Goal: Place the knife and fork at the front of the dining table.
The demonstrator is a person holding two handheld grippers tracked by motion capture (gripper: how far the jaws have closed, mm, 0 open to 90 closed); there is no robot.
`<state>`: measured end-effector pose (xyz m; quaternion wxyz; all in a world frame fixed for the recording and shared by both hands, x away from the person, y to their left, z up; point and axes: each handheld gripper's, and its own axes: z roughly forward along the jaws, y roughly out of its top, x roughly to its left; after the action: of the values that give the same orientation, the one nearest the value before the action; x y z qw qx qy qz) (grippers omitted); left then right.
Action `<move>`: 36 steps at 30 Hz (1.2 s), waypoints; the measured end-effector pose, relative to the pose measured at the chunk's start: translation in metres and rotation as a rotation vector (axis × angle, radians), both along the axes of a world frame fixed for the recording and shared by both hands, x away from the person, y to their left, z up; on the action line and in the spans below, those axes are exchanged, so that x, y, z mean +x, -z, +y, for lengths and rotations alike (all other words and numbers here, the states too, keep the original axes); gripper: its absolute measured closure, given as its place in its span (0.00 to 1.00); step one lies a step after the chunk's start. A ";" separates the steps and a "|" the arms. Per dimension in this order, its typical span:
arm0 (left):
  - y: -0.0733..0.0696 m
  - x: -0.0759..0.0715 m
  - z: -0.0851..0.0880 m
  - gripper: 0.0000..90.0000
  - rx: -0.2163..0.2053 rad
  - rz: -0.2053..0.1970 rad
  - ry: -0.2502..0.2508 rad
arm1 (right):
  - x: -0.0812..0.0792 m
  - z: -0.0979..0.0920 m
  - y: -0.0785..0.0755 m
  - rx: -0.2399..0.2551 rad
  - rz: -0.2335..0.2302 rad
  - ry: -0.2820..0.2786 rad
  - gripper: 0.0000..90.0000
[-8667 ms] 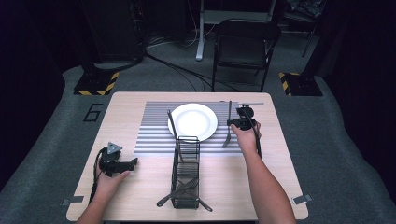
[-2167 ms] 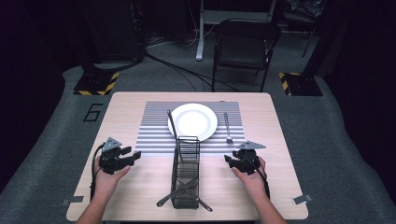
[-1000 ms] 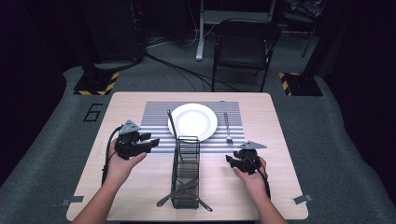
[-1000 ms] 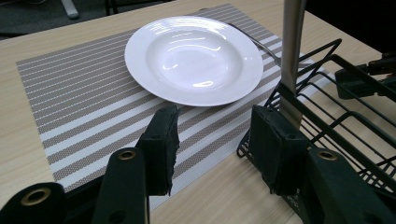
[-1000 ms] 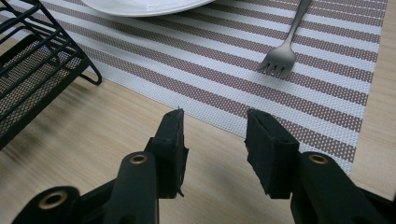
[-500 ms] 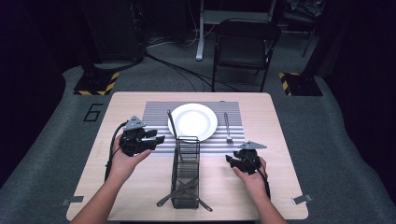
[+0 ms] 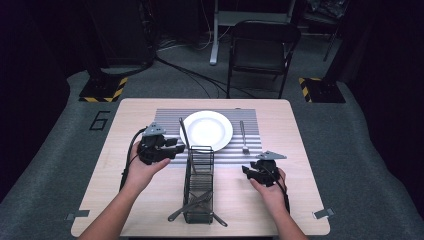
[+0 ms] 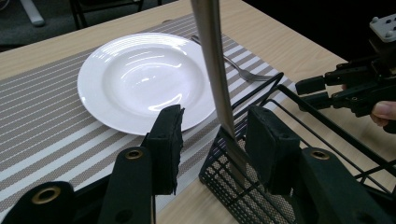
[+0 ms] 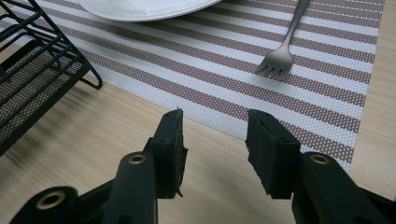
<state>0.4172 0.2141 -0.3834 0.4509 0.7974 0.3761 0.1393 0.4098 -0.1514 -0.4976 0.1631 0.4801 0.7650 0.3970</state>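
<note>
**Upright utensil stood inside your left jaws, nearer the right-hand pad**

Your left gripper (image 7: 175,145) was the one at the work. It sat at the far end of the wire caddy (image 7: 187,180), jaws spread and pointed across toward the plate (image 7: 206,130). The steel utensil (image 8: 212,60) stood with its lower end down in the caddy's far corner. Its long axis ran steeply upward, and from above it leaned away from you toward the plate's left edge.

In the left gripper view the shaft rose between the two pads. It was off centre: close beside the right-hand pad, with a clear gap to the left-hand one. Neither pad appeared to press on it, so you had it bracketed, not gripped. Which kind of utensil it was, I could not tell, as its working end was hidden in the mesh.

Closing would probably have made the right-hand pad meet the shaft first and tip it sideways against the caddy rim. A small shift to centre it looked wise.

Your right gripper (image 7: 248,172) rested on the table (image 7: 135,115) well apart, jaws spread and empty, near the fork (image 7: 243,137) on the striped placemat (image 7: 167,117)
</note>
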 end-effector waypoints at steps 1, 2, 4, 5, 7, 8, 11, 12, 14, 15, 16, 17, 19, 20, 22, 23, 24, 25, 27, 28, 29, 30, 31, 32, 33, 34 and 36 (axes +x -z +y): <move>0.000 0.000 -0.001 0.61 0.003 0.003 0.000 | 0.000 0.000 0.000 0.001 0.000 0.000 0.62; 0.000 0.001 -0.003 0.61 -0.004 0.010 -0.002 | 0.000 0.000 0.000 0.003 0.002 0.000 0.62; 0.001 0.003 -0.005 0.60 0.000 0.010 0.005 | 0.000 -0.001 0.000 0.004 0.002 0.001 0.62; 0.001 0.003 -0.006 0.60 -0.006 0.019 0.006 | 0.000 -0.001 0.000 0.003 0.001 0.003 0.62; 0.002 0.005 -0.008 0.60 -0.001 0.018 0.013 | 0.000 -0.001 0.000 -0.001 -0.002 -0.001 0.62; 0.002 0.005 -0.009 0.60 0.000 0.021 0.011 | 0.001 -0.002 0.000 -0.001 -0.004 -0.002 0.62; 0.004 0.007 -0.012 0.60 0.002 0.025 0.006 | 0.000 -0.002 0.000 0.003 -0.002 0.003 0.62; 0.004 0.008 -0.013 0.61 -0.003 0.031 0.010 | 0.000 -0.002 0.000 0.004 -0.001 0.003 0.62; 0.006 0.010 -0.016 0.61 -0.005 0.038 0.013 | 0.001 -0.002 0.000 0.008 0.001 0.002 0.62; 0.006 0.011 -0.017 0.61 0.000 0.039 0.015 | 0.001 -0.003 0.000 0.008 0.001 0.001 0.62; 0.007 0.012 -0.018 0.62 0.003 0.043 0.015 | 0.001 -0.003 0.000 0.008 0.003 0.001 0.63; 0.008 0.012 -0.020 0.62 -0.001 0.048 0.014 | 0.001 -0.003 0.000 0.007 0.003 0.001 0.62; 0.009 0.013 -0.022 0.64 0.000 0.045 0.018 | 0.001 -0.003 0.001 0.009 0.007 0.002 0.62; 0.010 0.014 -0.023 0.65 0.001 0.048 0.018 | 0.001 -0.003 0.001 0.009 0.008 0.003 0.62; 0.011 0.015 -0.024 0.67 0.003 0.050 0.027 | 0.002 -0.003 0.001 0.017 0.008 0.004 0.62; 0.012 0.015 -0.025 0.68 0.001 0.050 0.021 | 0.002 -0.004 0.001 0.018 0.008 0.004 0.62; 0.012 0.016 -0.025 0.69 0.004 0.044 0.030 | 0.002 -0.004 0.001 0.020 0.007 0.004 0.62; 0.012 0.016 -0.025 0.71 0.006 0.046 0.031 | 0.002 -0.004 0.001 0.023 0.012 0.007 0.62; 0.013 0.016 -0.026 0.73 0.011 0.046 0.028 | 0.002 -0.005 0.001 0.025 0.012 0.009 0.62; 0.013 0.016 -0.026 0.74 0.012 0.046 0.028 | 0.002 -0.005 0.001 0.026 0.013 0.009 0.62; 0.014 0.016 -0.026 0.76 0.004 0.050 0.019 | 0.002 -0.005 0.001 0.027 0.014 0.010 0.62; 0.014 0.016 -0.025 0.77 0.004 0.041 0.025 | 0.002 -0.005 0.001 0.026 0.014 0.010 0.62; 0.014 0.016 -0.025 0.78 0.001 0.044 0.024 | 0.002 -0.005 0.001 0.028 0.016 0.009 0.62; 0.014 0.016 -0.024 0.78 0.005 0.039 0.027 | 0.002 -0.005 0.001 0.028 0.015 0.009 0.62; 0.014 0.016 -0.023 0.79 0.006 0.042 0.033 | 0.002 -0.005 0.002 0.028 0.014 0.009 0.62; 0.014 0.016 -0.024 0.79 -0.003 0.048 0.029 | 0.002 -0.005 0.002 0.028 0.015 0.010 0.63; 0.014 0.015 -0.024 0.81 0.006 0.037 0.033 | 0.003 -0.005 0.002 0.023 0.015 0.010 0.62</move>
<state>0.4322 0.1898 -0.3971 0.4437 0.8072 0.3709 0.1183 0.4125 -0.1565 -0.4996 0.1536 0.4887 0.7593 0.4012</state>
